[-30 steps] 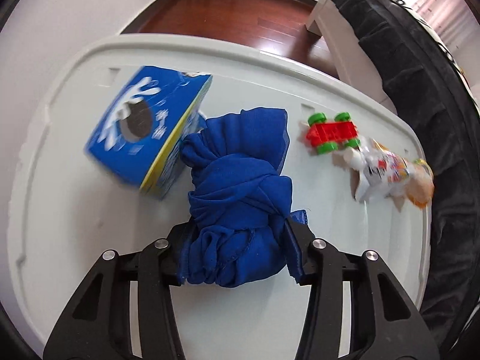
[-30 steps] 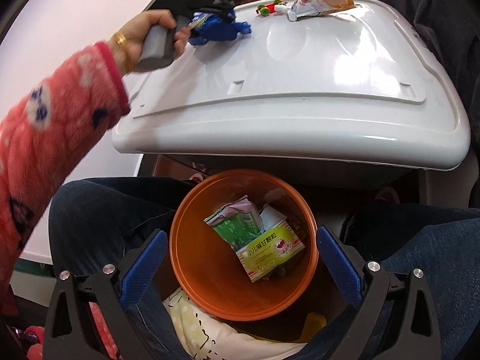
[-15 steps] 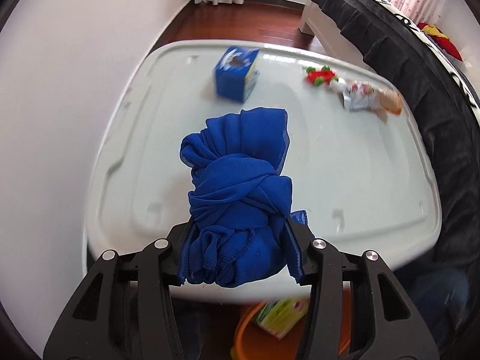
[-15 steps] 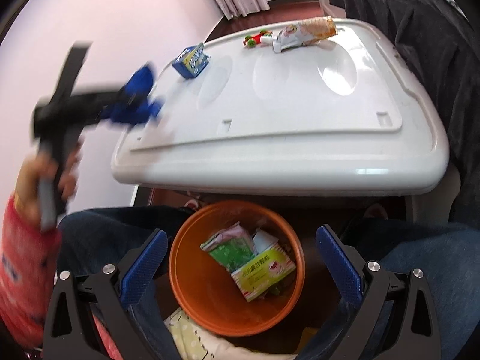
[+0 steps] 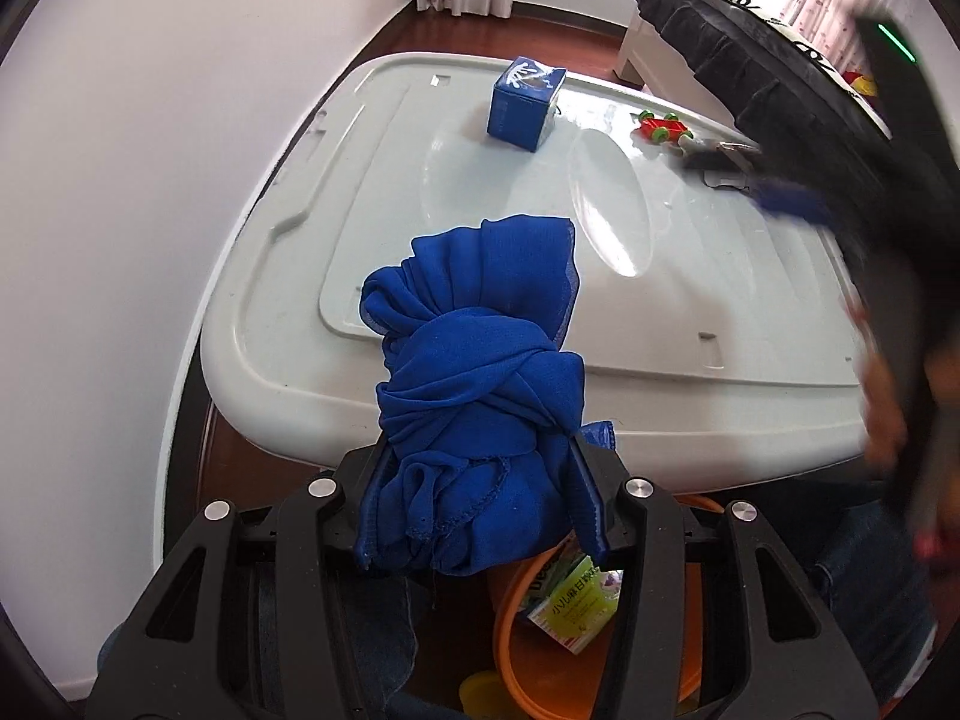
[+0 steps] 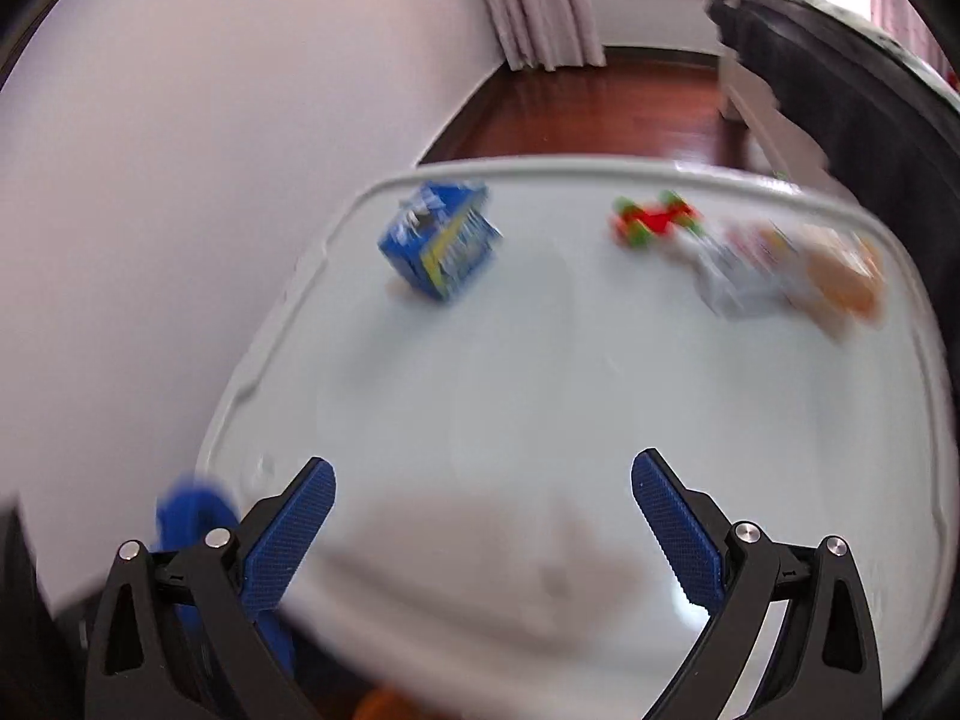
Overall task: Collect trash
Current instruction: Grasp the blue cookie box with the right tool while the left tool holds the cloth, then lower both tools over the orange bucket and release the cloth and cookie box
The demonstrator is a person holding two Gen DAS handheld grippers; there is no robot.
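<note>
White plastic lid (image 5: 288,324) is your work surface, wall to the left, wood floor and curtains behind, dark bedding along the right side.

Your left gripper (image 5: 480,480) is pinching a knotted blue cloth (image 5: 480,372) between its two fingers. The bundle sits upright in the jaws and hangs in front of the lid's near edge, clear of the surface. Directly below it, in the left wrist view, is an orange bin (image 5: 510,648) with a yellow-green carton (image 5: 576,606) and a green wrapper already inside.

Your right gripper (image 6: 483,516) has its fingers spread wide with nothing between them. It is over the near part of the lid, pointing at the far side. That frame is motion-blurred. From the left wrist view it shows only as a dark blur at the right edge.

On the far side of the lid:
- blue carton (image 6: 441,249), far left, standing alone
- red and green toy car (image 6: 654,219), right of the carton, well apart from it
- crumpled snack wrapper (image 6: 786,276), just beside the toy car on its right; whether they touch, cannot tell through the blur

A corner of the blue cloth also shows at the lower left of the right wrist view.
</note>
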